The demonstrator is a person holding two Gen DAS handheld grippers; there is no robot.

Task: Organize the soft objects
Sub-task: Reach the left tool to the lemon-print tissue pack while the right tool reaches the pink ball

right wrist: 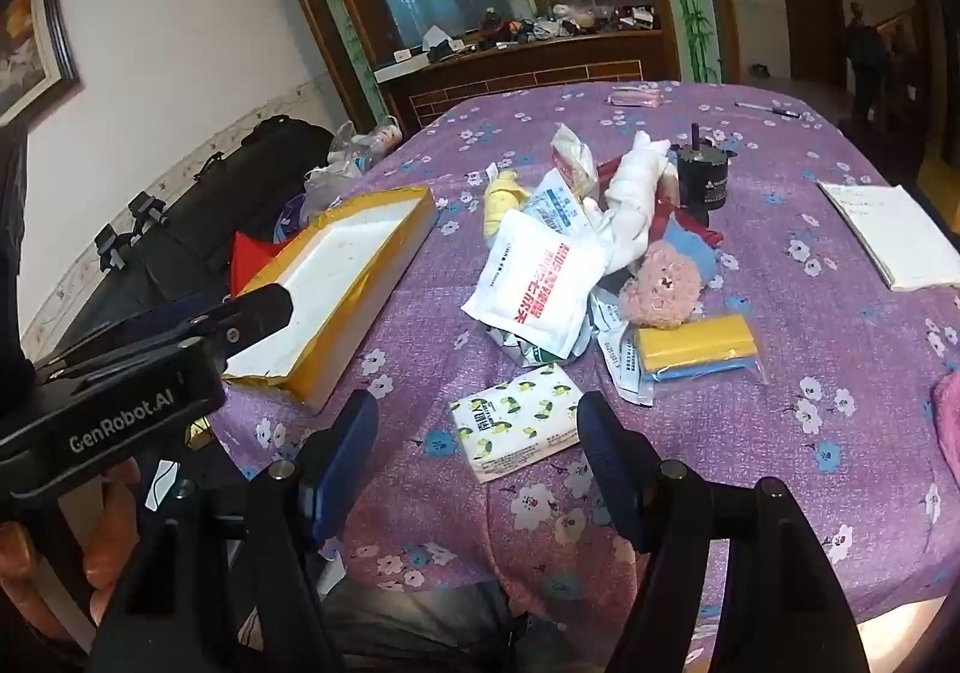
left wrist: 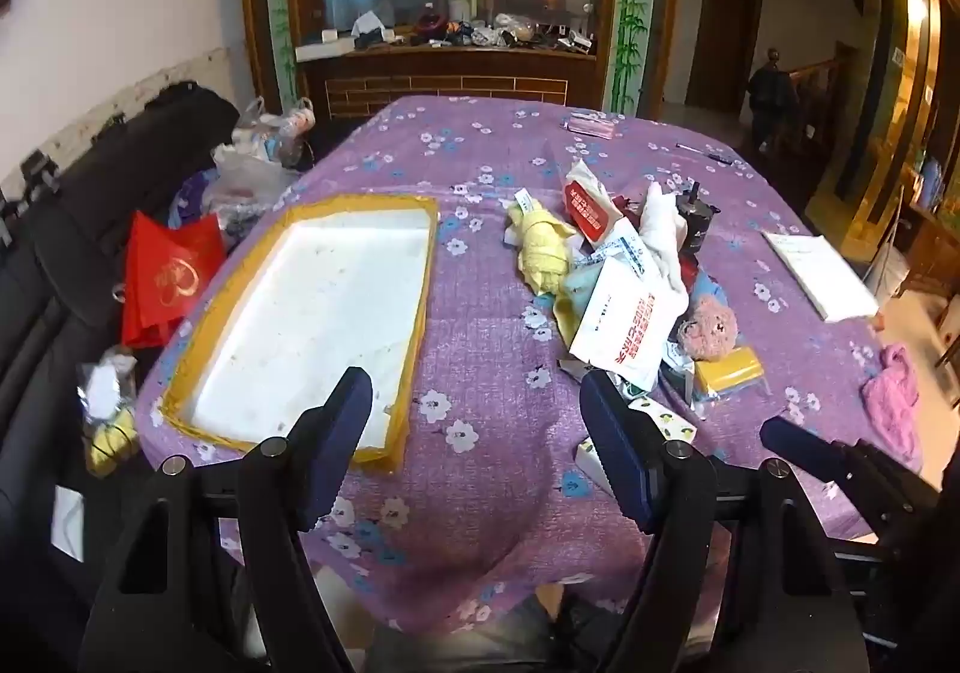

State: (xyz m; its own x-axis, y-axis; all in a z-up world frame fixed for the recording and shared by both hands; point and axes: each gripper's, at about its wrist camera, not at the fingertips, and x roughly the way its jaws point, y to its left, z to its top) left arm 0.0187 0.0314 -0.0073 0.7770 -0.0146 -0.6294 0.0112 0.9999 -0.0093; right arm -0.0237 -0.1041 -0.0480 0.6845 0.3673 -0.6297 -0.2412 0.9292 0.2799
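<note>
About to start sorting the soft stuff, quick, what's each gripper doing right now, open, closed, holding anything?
Left gripper: open, holding nothing, above the purple tablecloth.
Right gripper: open, holding nothing, the tissue pack lying ahead between its fingers.

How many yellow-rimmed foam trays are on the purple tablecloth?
1: the white foam tray with yellow taped rim lies at the table's left edge, empty, left of the pile of soft objects. None seems hidden.
</note>
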